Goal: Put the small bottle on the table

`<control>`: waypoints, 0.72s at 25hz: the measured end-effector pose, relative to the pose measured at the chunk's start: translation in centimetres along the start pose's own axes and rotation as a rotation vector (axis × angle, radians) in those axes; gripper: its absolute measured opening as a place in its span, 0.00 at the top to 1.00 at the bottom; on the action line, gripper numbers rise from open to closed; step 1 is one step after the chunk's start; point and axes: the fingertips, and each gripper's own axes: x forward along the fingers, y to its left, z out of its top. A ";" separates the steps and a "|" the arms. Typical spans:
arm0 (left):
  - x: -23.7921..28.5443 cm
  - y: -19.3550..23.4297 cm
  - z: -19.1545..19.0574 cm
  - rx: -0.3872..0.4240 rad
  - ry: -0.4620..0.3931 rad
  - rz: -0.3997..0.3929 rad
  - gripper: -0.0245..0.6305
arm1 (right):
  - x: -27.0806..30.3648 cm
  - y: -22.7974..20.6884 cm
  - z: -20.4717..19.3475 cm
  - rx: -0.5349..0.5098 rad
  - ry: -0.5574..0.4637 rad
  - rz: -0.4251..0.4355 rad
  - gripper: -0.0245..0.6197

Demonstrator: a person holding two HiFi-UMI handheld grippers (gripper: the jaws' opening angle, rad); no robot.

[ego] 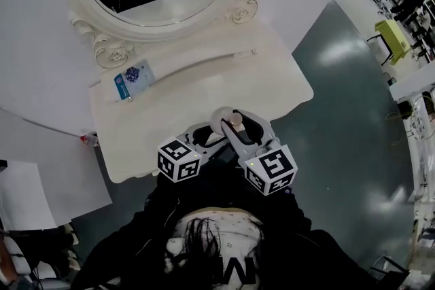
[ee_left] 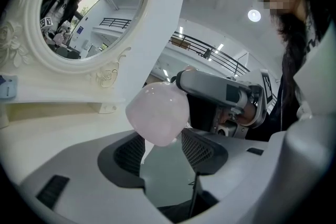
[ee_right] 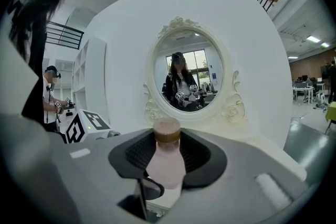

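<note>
Right gripper (ee_right: 168,150) grips the small bottle (ee_right: 166,166) upright, cap at 12 o'clock, about over the front edge of the table (ego: 197,88), bare top at 12 o'clock; left gripper (ee_left: 161,152) wide, not gripping.

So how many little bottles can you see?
1. The small pink bottle stands upright between the jaws of the right gripper, by the front edge of the white table. No other bottle shows, though one could be hidden out of view.
</note>
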 end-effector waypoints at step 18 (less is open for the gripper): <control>7.8 5.6 4.0 -0.066 -0.015 0.136 0.66 | 4.6 -9.7 1.0 0.038 0.026 0.145 0.73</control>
